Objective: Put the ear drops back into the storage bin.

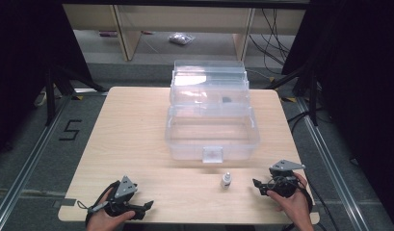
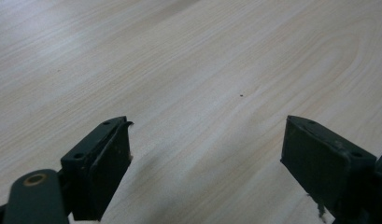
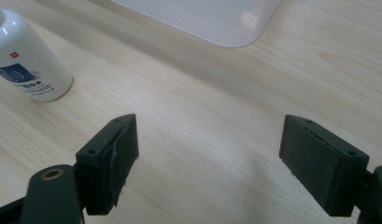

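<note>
Bottle stands upright on the surface, between my tools, nearer the right tool, before the clear box. Left tool gapes, empty. Right tool's own view: jaws wide, bottle off-left; I should swing left and centre it first.

The left gripper sits at the near left, held low in the left hand, its 2 jaws wide apart with nothing between them and pointing right. The right gripper sits at the near right in the right hand, jaws also wide apart and empty, pointing left
</note>
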A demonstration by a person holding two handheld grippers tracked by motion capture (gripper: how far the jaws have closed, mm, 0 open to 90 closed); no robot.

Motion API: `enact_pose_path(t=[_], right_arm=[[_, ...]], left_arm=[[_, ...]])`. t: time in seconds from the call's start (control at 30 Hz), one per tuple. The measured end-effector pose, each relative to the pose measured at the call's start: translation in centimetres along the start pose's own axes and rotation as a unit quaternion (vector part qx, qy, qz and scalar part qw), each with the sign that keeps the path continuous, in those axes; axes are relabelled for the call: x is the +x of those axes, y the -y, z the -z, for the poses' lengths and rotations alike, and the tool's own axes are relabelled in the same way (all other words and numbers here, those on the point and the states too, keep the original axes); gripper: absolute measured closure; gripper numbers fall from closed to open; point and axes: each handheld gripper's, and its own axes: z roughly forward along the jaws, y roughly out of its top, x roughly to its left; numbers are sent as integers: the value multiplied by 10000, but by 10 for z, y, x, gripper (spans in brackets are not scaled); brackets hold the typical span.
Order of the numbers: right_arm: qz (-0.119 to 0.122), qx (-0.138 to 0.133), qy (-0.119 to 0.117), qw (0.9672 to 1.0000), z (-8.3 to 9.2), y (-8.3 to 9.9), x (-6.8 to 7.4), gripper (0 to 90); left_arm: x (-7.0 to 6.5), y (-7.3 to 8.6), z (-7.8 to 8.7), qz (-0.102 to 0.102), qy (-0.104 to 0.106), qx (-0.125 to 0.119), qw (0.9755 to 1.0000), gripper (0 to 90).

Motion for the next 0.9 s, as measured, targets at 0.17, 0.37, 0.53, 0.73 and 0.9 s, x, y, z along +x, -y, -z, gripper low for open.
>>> enact_pose_path(t=[0.17, 0.37, 0.53, 0.73, 0.9], right_arm=[[142, 100, -61, 9998, 3, -4, 2, 213], [262, 389, -225, 9986, 8, -13, 9, 217], [446, 322, -244, 9982, 9, -19, 15, 221], [490, 583, -363, 9964, 14, -23, 22, 229], [706, 615, -349, 9950, 15, -27, 30, 229]], left_arm=[[0, 0, 0, -6, -3, 12, 10000, 151], [-2, 0, -2, 143, -44, -102, 9998, 151], [0, 0, -1, -22, 4, 33, 10000, 151], [0, 0, 0, 39, 0, -5, 10000, 151], [-2, 0, -2, 145, -35, -93, 9998, 151]])
